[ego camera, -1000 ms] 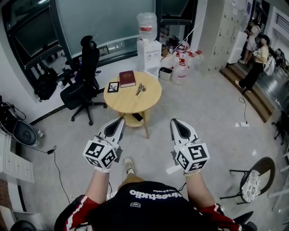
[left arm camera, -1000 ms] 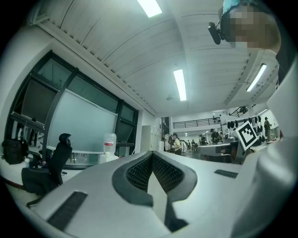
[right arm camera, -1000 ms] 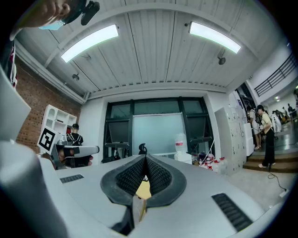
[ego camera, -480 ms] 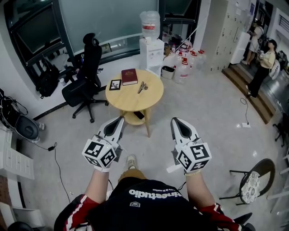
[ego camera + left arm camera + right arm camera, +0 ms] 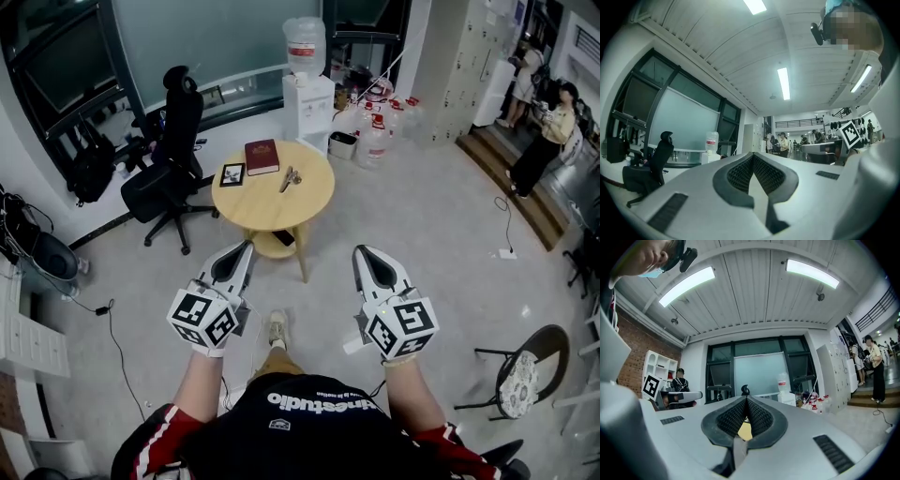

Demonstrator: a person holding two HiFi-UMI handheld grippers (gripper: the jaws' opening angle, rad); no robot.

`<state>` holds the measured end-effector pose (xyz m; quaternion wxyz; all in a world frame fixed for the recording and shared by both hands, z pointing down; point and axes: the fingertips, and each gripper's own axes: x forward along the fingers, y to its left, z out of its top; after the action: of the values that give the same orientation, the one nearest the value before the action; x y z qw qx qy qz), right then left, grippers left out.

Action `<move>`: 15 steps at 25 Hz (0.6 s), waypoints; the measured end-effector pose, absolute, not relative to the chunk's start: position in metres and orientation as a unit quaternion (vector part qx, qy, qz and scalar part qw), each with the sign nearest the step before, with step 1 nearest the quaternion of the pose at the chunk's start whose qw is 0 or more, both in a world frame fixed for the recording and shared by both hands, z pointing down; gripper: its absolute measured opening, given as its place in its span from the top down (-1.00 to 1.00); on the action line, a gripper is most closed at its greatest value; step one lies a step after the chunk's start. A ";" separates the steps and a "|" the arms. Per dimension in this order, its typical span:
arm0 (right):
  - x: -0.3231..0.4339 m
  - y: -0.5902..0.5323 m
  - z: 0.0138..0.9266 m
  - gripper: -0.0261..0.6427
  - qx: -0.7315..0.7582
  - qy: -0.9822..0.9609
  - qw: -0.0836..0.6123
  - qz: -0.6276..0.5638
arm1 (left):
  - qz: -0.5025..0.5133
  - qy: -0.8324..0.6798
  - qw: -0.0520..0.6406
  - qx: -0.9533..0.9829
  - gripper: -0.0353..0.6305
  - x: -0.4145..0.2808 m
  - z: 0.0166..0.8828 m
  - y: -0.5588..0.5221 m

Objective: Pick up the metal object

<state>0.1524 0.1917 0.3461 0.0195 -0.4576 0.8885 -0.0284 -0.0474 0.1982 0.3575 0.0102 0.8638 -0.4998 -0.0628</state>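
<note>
The metal object (image 5: 290, 177), small and silvery, lies near the middle of a round wooden table (image 5: 300, 208) ahead of me. A dark red book (image 5: 262, 157) and a small framed picture (image 5: 231, 173) lie beside it. My left gripper (image 5: 246, 247) and right gripper (image 5: 361, 251) are held side by side at waist height, well short of the table, both pointing toward it. Both are shut with nothing between their pads. In the left gripper view the left gripper (image 5: 753, 154) has its tips together, as does the right gripper (image 5: 746, 399) in its own view.
A black office chair (image 5: 173, 141) stands left of the table. A water dispenser (image 5: 307, 89) and several water bottles (image 5: 375, 131) are behind it. A folding chair (image 5: 525, 375) is at lower right, and people stand on steps (image 5: 539, 141) at far right. Bare floor lies between me and the table.
Both grippers keep their place and stay shut. The head view sways slightly, and the person at the far right has shifted.
</note>
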 end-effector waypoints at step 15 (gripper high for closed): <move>0.163 0.133 0.353 0.84 -0.470 0.882 0.006 -0.032 | -0.061 -0.494 0.015 0.867 0.85 -0.042 0.365 0.129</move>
<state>0.1628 0.1331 0.3530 0.0064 -0.4704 0.8818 -0.0321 -0.0419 0.1286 0.3650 0.0145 0.8671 -0.4942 -0.0607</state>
